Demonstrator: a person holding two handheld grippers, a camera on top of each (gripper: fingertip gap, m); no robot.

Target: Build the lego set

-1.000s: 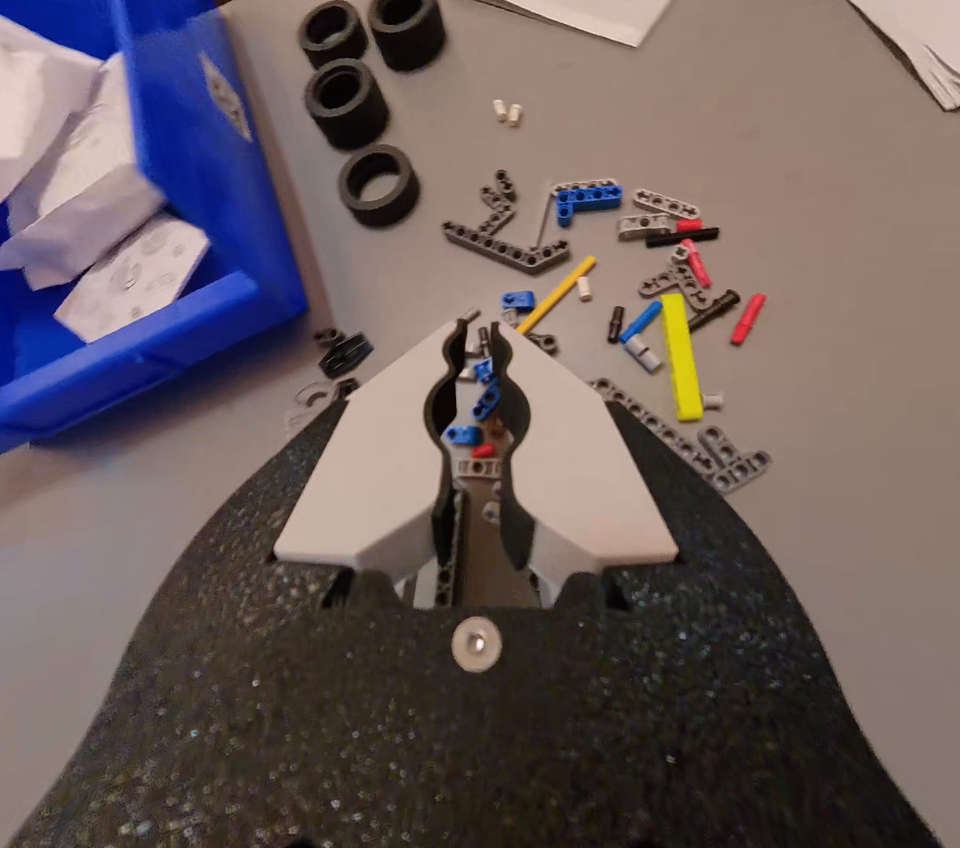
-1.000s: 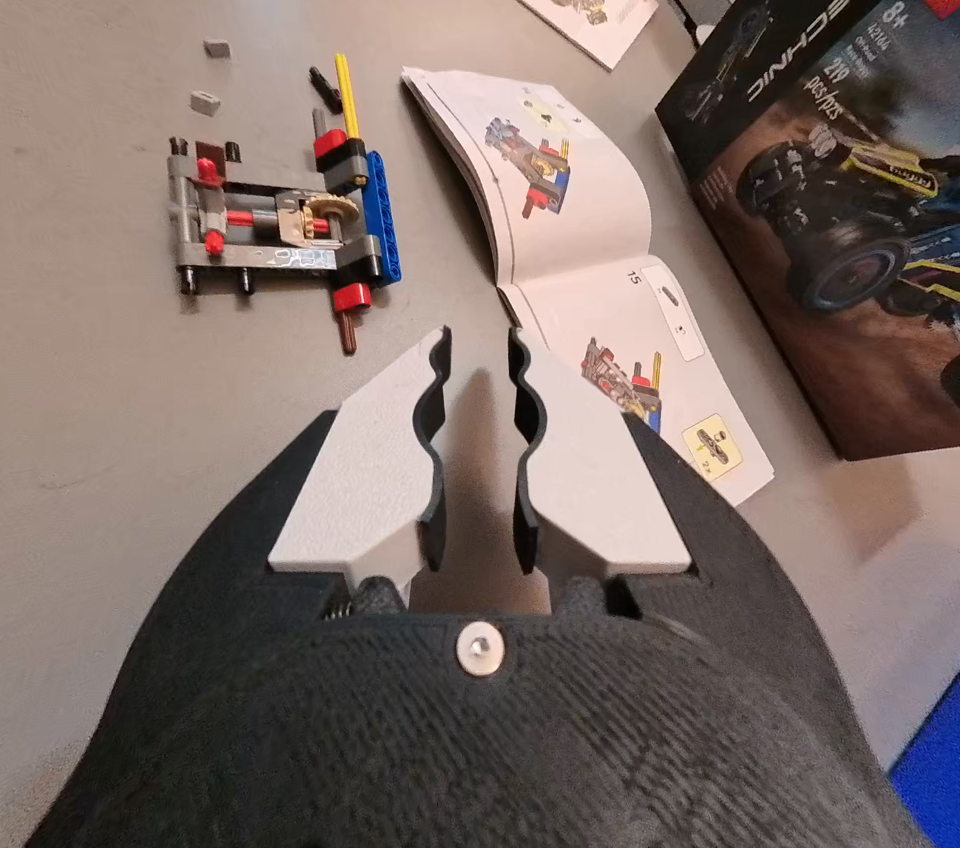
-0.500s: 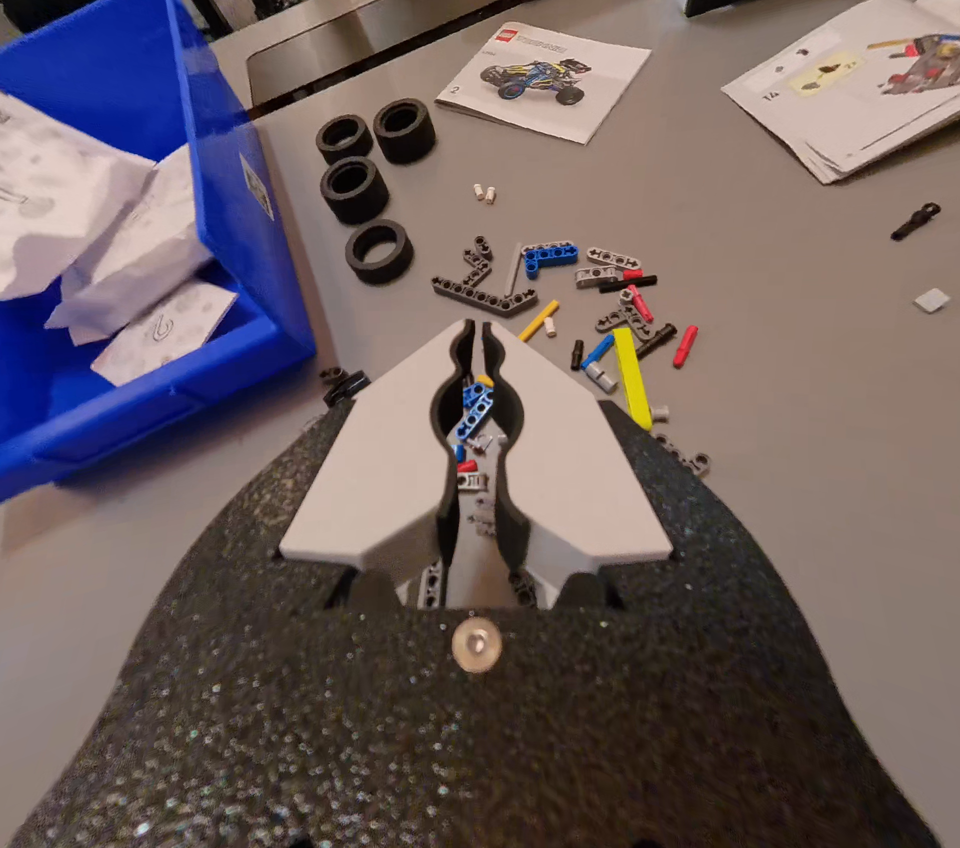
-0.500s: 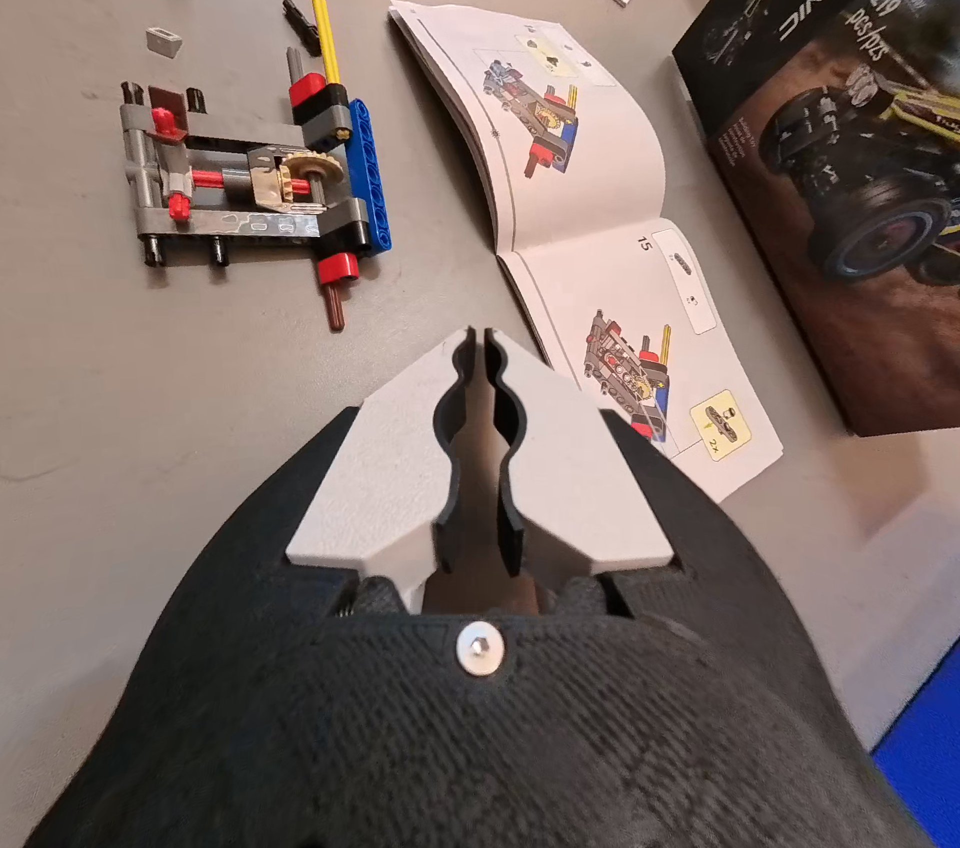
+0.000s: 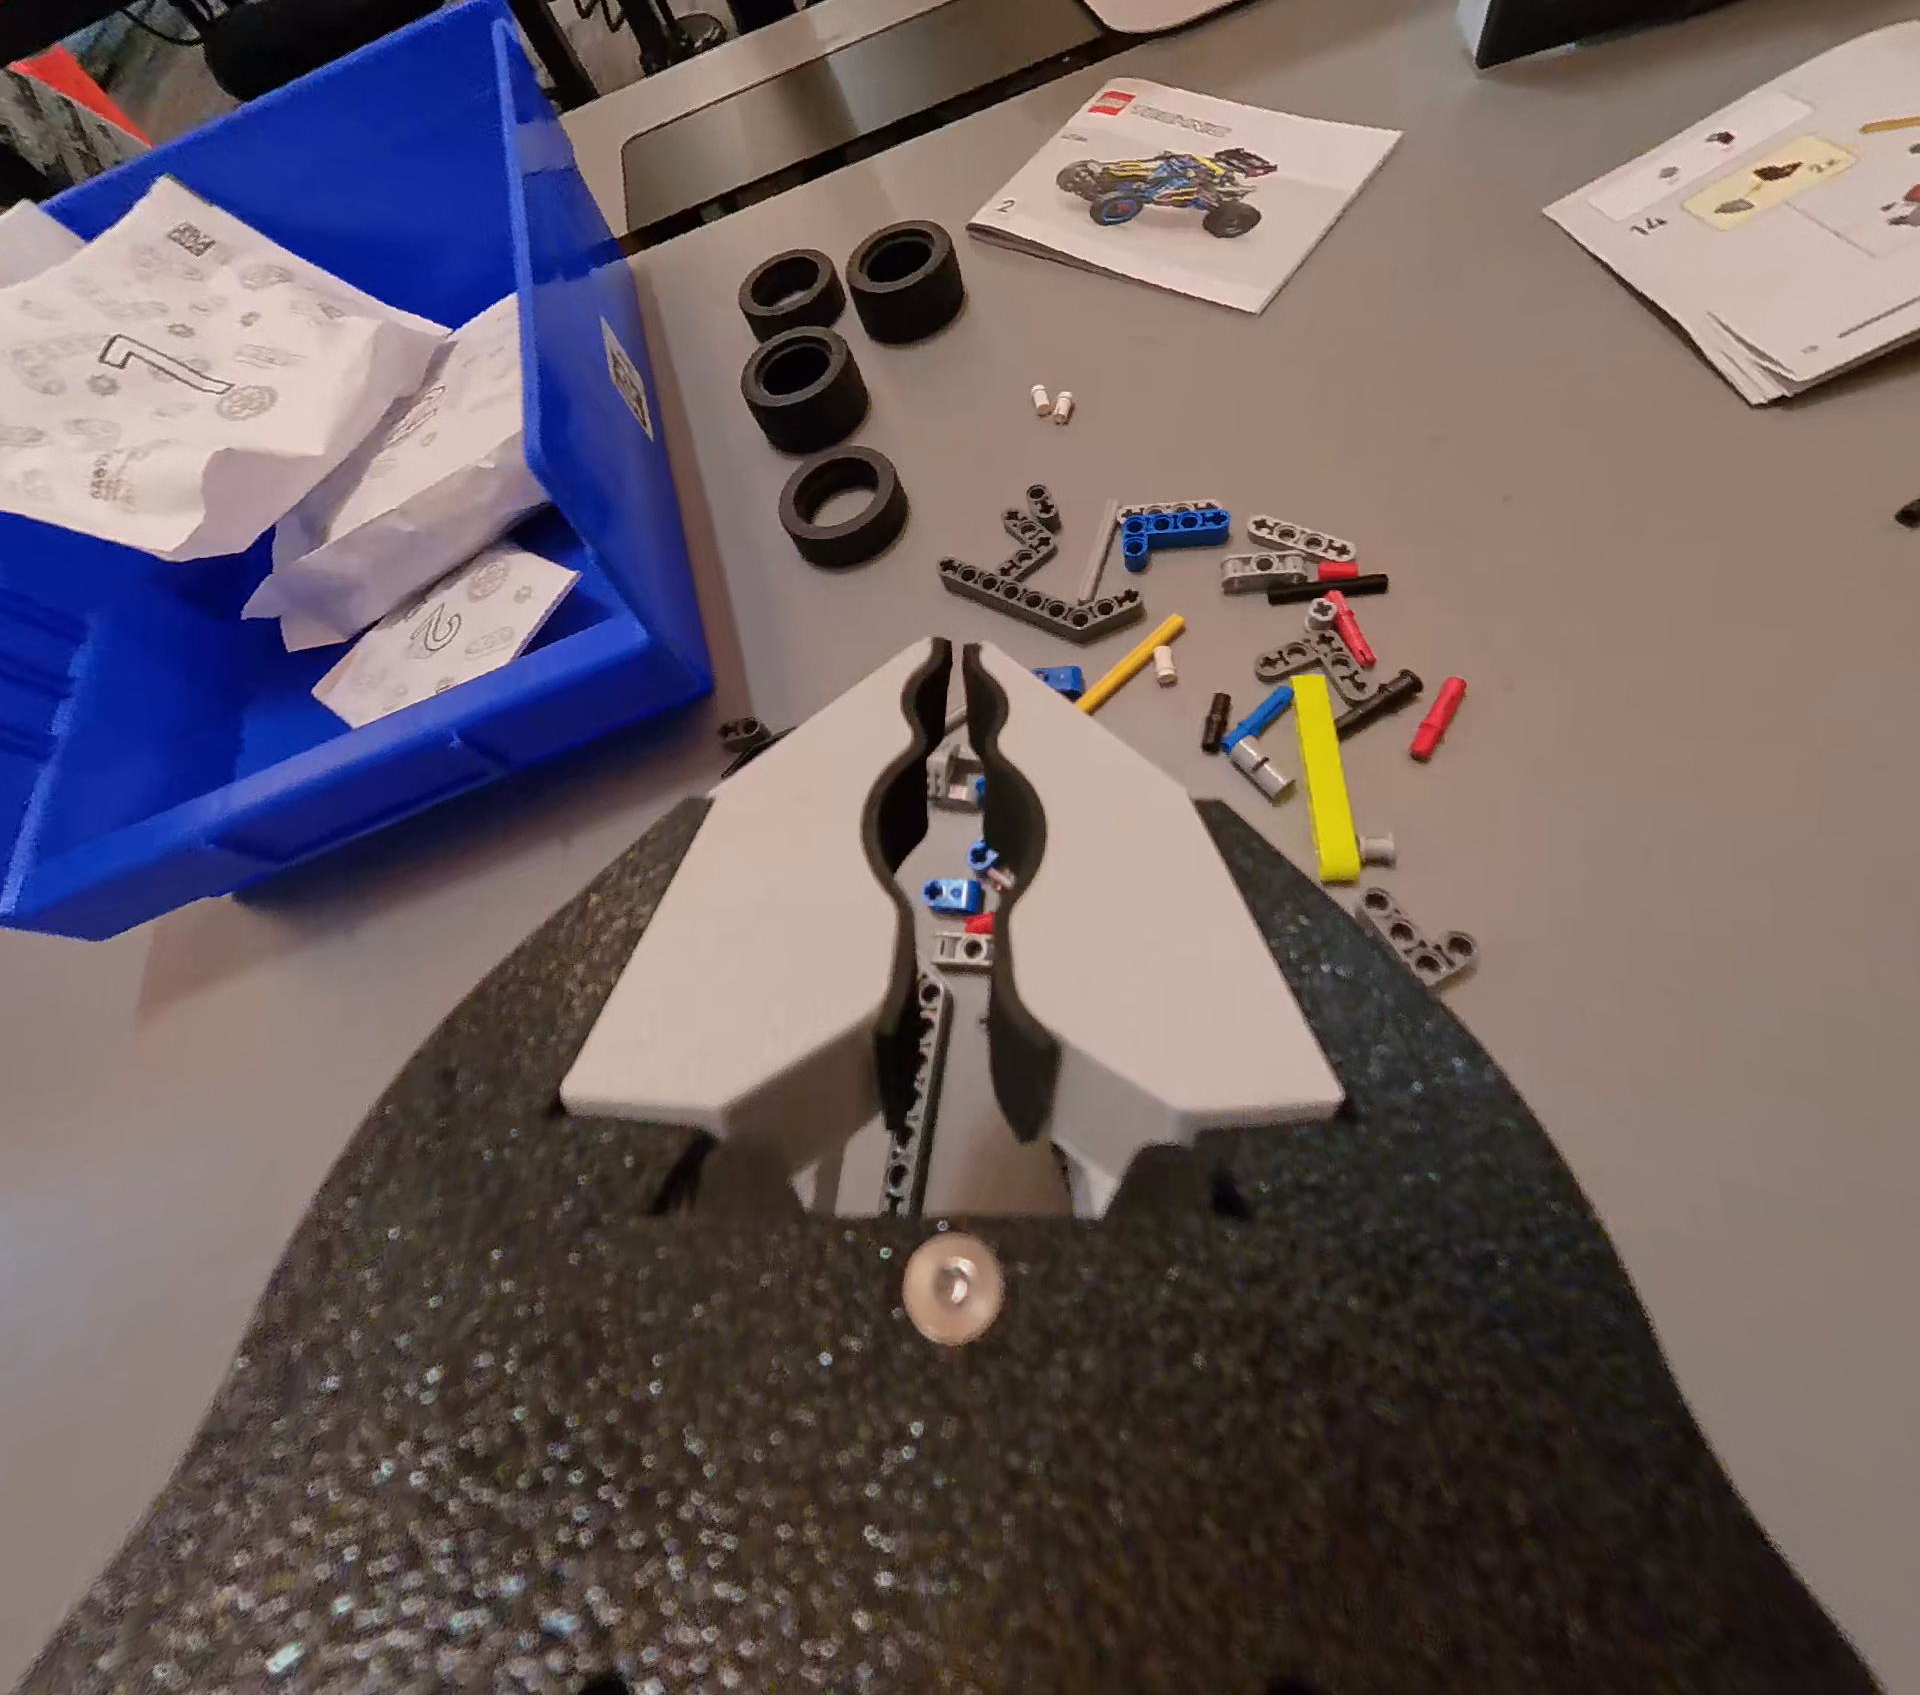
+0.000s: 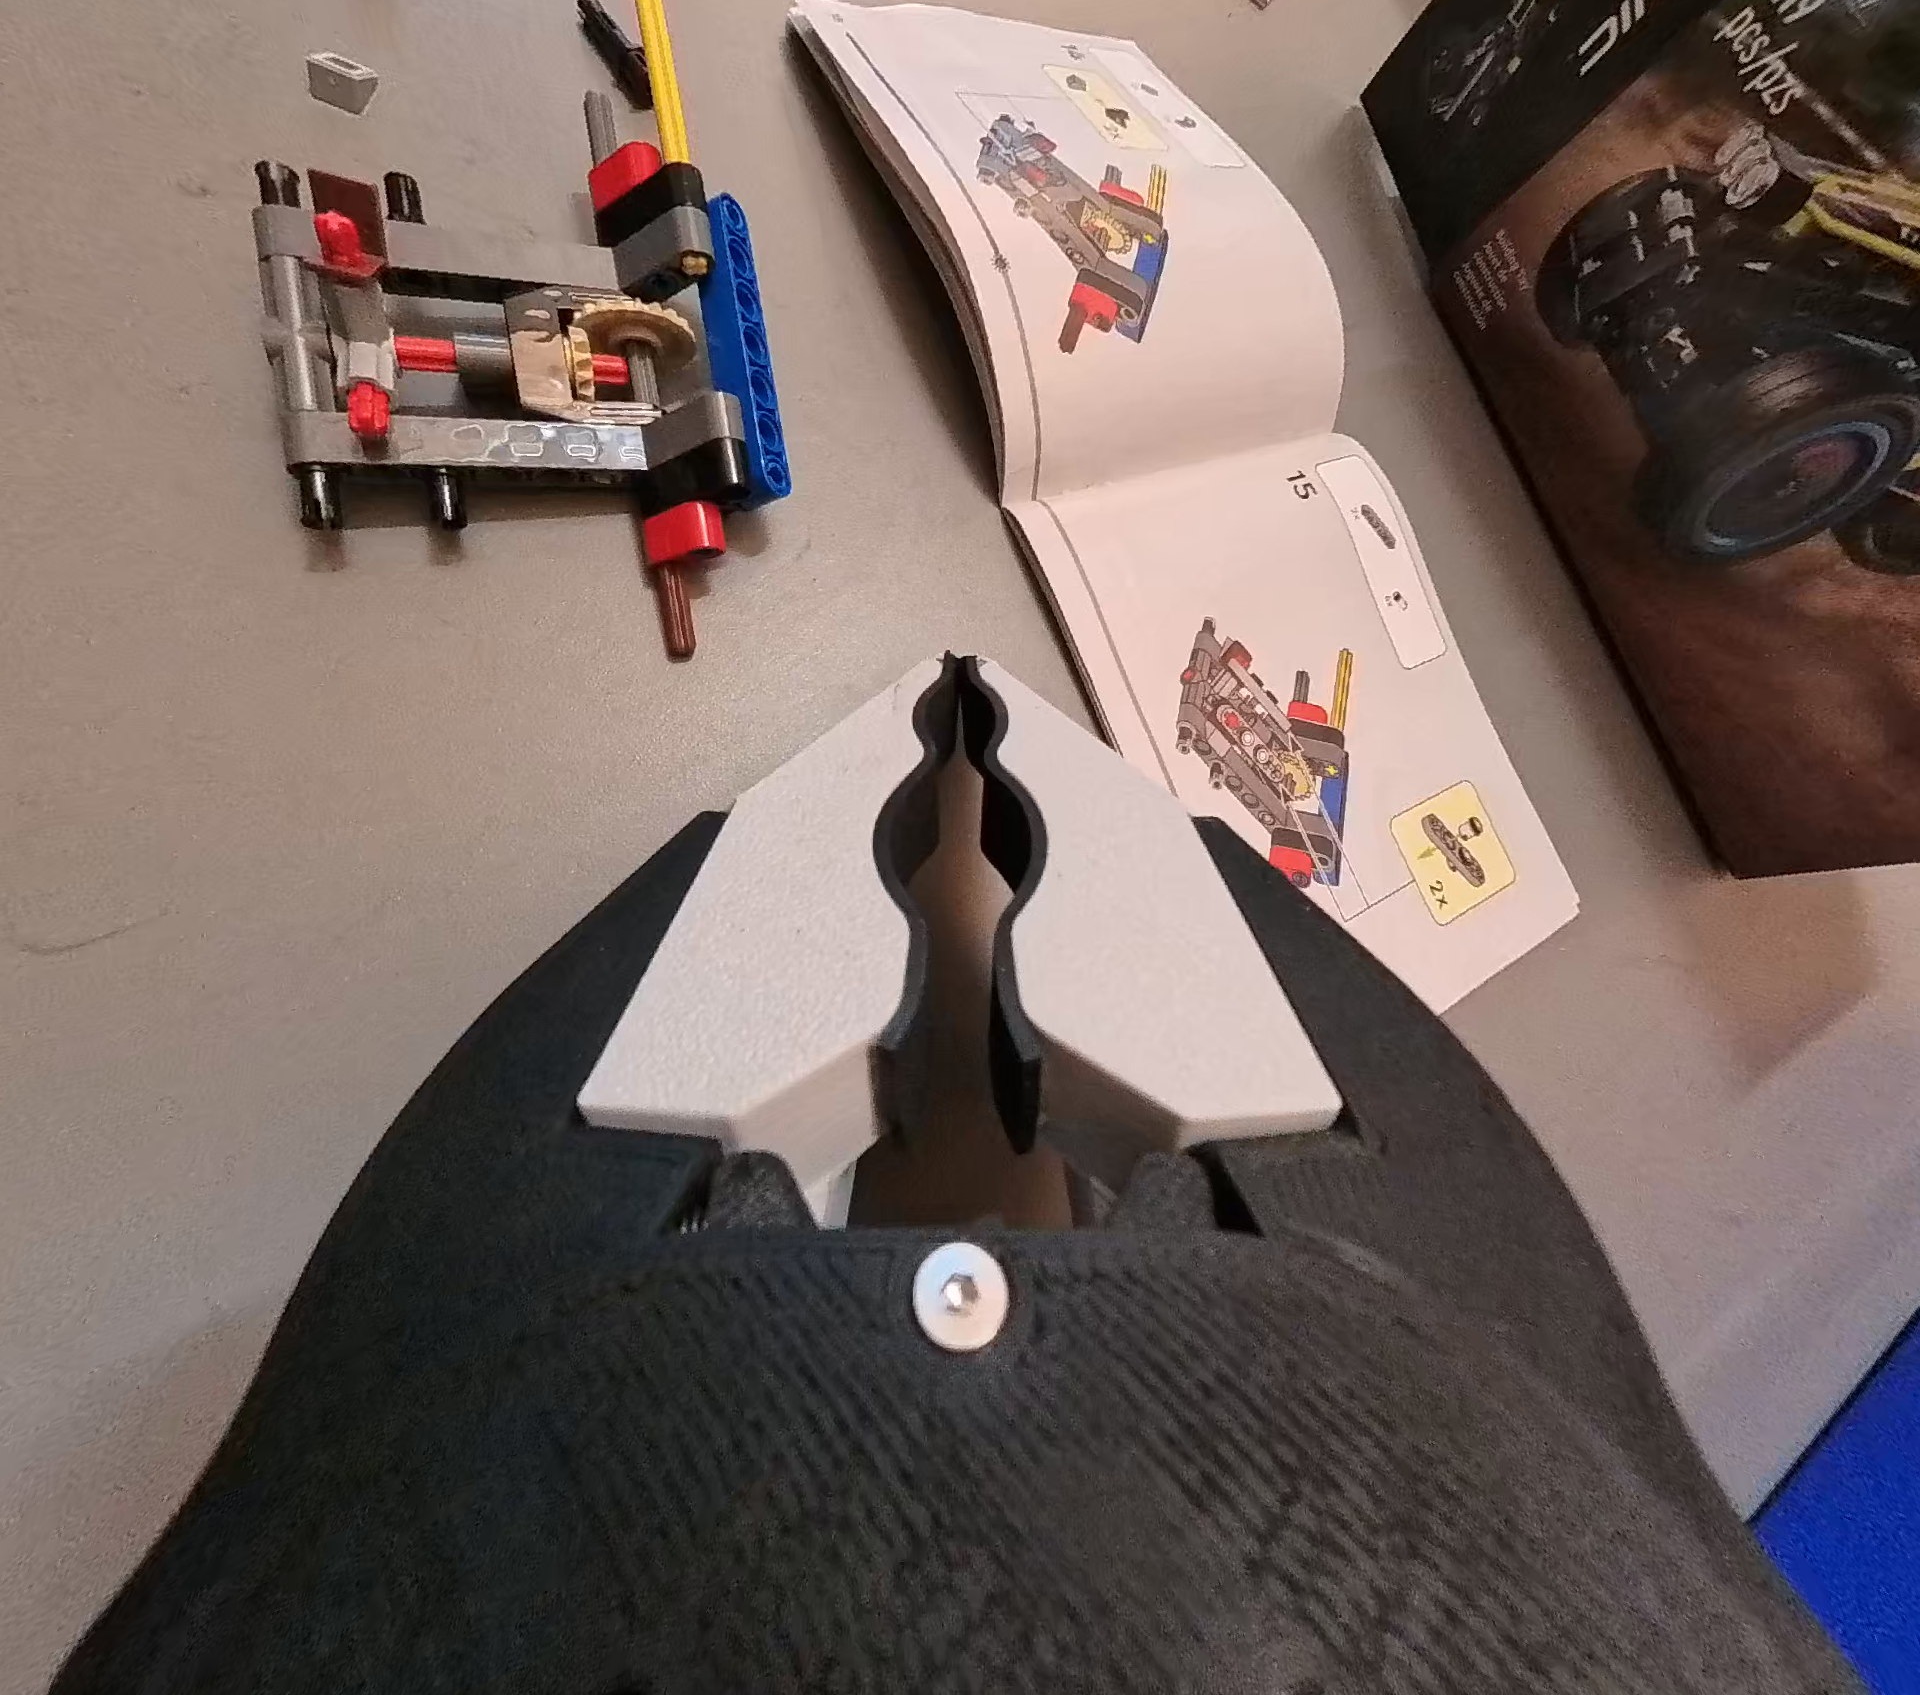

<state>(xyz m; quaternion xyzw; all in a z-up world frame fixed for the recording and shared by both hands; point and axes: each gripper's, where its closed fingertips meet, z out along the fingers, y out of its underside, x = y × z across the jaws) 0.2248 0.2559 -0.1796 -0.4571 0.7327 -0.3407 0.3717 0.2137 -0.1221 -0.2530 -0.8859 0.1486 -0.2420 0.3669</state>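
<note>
In the left wrist view, loose Lego parts (image 5: 1247, 606) lie scattered on the grey table (image 5: 1558, 814), among them a yellow beam (image 5: 1320, 772), a blue L-beam (image 5: 1174, 528) and a dark grey angled beam (image 5: 1039, 596). My left gripper (image 5: 956, 656) hovers above the near end of the pile, shut with only a hairline gap and holding nothing. In the right wrist view, the partly built grey, blue and red chassis (image 6: 520, 357) lies ahead to the left. My right gripper (image 6: 961, 666) is shut and empty, just short of the chassis.
Several black tyres (image 5: 821, 388) lie beside a blue bin (image 5: 582, 565) holding paper bags. An open instruction booklet (image 6: 1195, 398) lies right of the chassis, with the set's box (image 6: 1714, 295) beyond it. A second booklet (image 5: 1184, 191) lies far off. Two small grey pieces (image 6: 343, 82) lie left. There is about 40 cm between the tips of the two grippers.
My left gripper has lifted and pulled back from the loose parts while closing. My right gripper has closed from open to shut and moved closer to the chassis and booklet.
</note>
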